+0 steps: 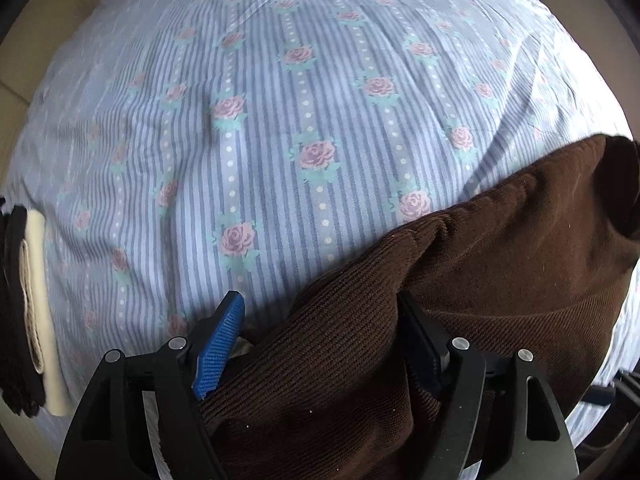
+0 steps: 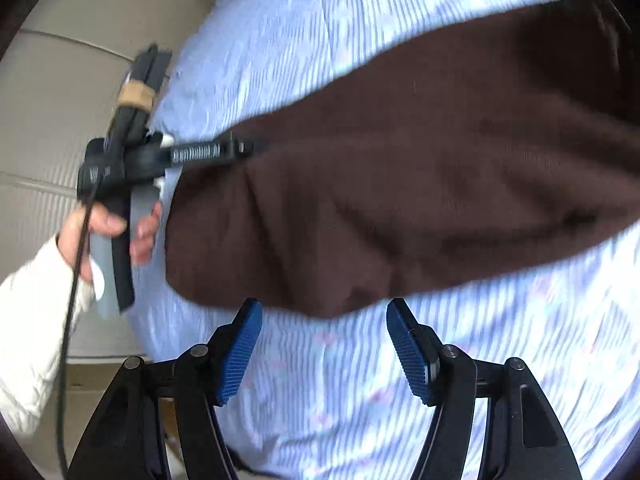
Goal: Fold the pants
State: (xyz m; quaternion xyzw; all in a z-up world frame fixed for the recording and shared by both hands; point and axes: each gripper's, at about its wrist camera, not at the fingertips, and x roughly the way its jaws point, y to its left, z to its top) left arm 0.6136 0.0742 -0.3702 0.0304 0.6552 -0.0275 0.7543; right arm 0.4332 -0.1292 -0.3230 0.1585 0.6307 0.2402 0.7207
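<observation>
Dark brown corduroy pants (image 1: pixel 460 280) lie on a bed sheet (image 1: pixel 280 120) with blue stripes and pink roses. In the left wrist view my left gripper (image 1: pixel 320 312) stands wide open with the pants' cloth lying between its blue pads (image 1: pixel 220 344); the right pad is mostly hidden by cloth. In the right wrist view, the pants (image 2: pixel 400 180) stretch across the bed, and the left gripper (image 2: pixel 240 148) reaches into their left end. My right gripper (image 2: pixel 324 320) is open and empty, just below the pants' near edge.
Folded black and cream clothes (image 1: pixel 24 312) lie at the bed's left edge. A beige tiled floor (image 2: pixel 60 100) shows beyond the bed. A hand in a white sleeve (image 2: pixel 92 232) holds the left gripper's handle.
</observation>
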